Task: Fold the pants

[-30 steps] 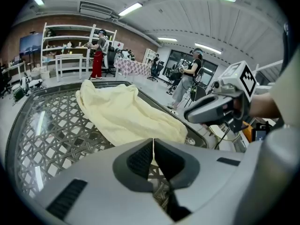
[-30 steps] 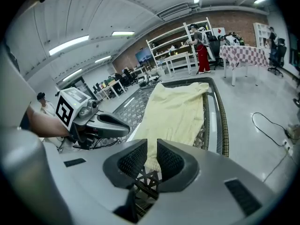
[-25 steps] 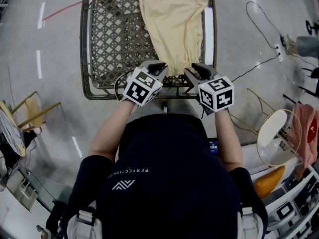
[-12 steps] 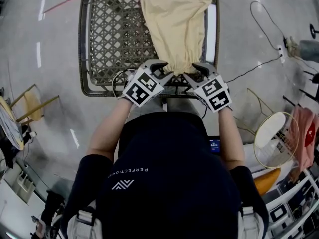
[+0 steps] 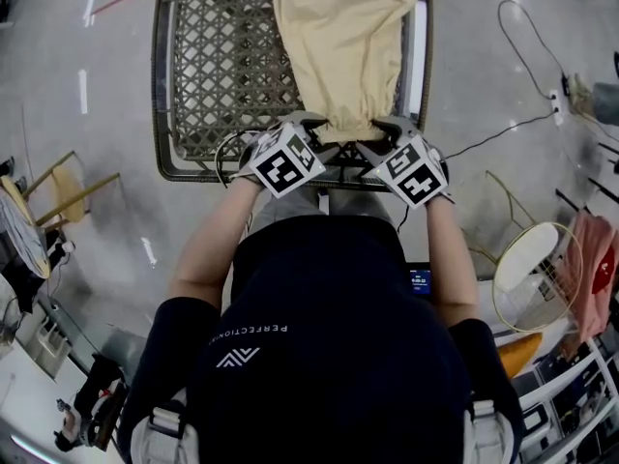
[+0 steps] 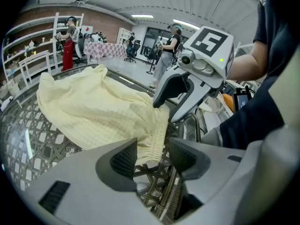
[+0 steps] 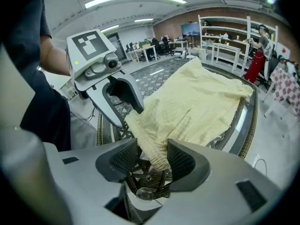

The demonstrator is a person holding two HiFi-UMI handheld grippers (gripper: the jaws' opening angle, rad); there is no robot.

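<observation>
The pants [image 5: 340,42] lie on the right half of the lattice table [image 5: 218,66], upper centre of the head view, with the waistband at the table's lower edge. The left gripper [image 5: 312,130] and right gripper [image 5: 389,131] sit at the waistband's two corners, angled down. Both pairs of jaws are opening and stand wide. The elastic hem lies loose between each pair, not pinched.

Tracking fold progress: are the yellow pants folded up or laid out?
Laid out: the pants stretch lengthwise along the woven table, waistband at near edge.
</observation>
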